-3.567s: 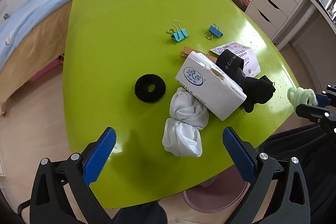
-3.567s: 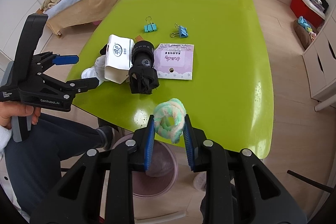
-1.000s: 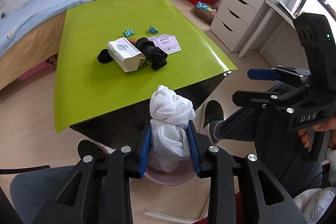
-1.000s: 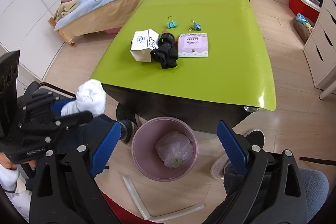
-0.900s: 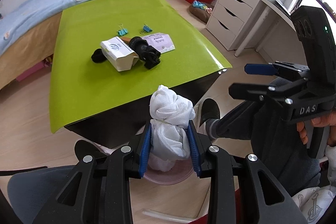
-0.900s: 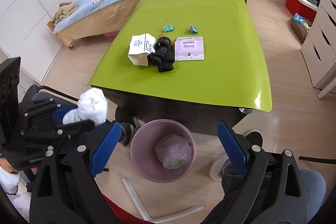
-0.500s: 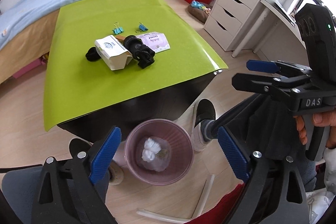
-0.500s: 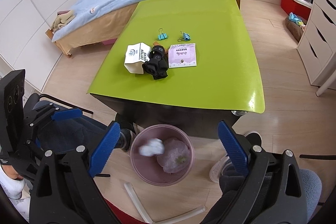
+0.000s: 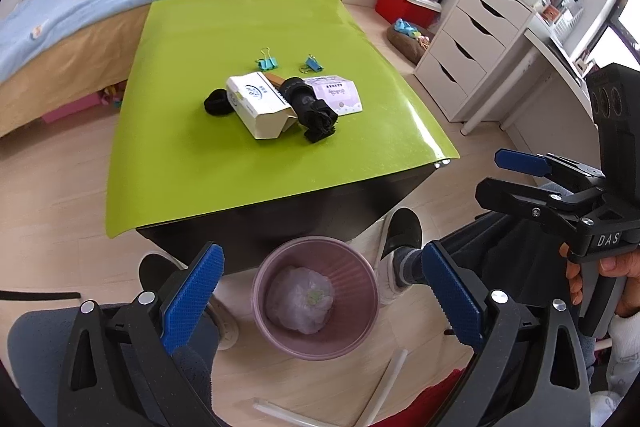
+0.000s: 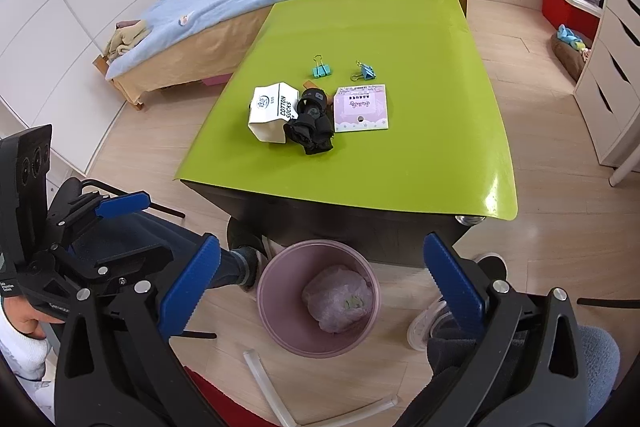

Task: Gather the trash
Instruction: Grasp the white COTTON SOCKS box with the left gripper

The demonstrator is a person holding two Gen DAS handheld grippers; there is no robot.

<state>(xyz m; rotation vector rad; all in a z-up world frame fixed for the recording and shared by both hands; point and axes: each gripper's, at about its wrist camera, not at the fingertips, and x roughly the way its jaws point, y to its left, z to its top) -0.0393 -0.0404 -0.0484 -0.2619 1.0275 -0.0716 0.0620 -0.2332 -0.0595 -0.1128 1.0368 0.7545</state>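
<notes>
A pink bin (image 9: 320,349) stands on the floor at the near end of the green table (image 9: 240,39). Inside it lies a crumpled pale bag (image 9: 300,301) with a green fleck. My left gripper (image 9: 320,267) hangs over the bin, its jaws opening with nothing between them. My right gripper (image 10: 320,247) hovers over the same bin (image 10: 316,347), its jaws also opening and empty. On the table lie a white sock box (image 9: 258,105), black socks (image 9: 312,107), a black hair tie (image 9: 216,103), a purple card (image 9: 336,93) and two blue binder clips (image 9: 267,61).
A bed (image 9: 80,11) runs along the table's far left. White drawers (image 9: 472,47) stand to the right. A person's foot in a dark shoe (image 9: 400,231) rests beside the bin. Clear plastic strips (image 10: 272,387) lie on the floor near it.
The left gripper opened and the white cloth wad it held fell into the bin, where it no longer shows. The right gripper stayed beside it with wide jaws.
</notes>
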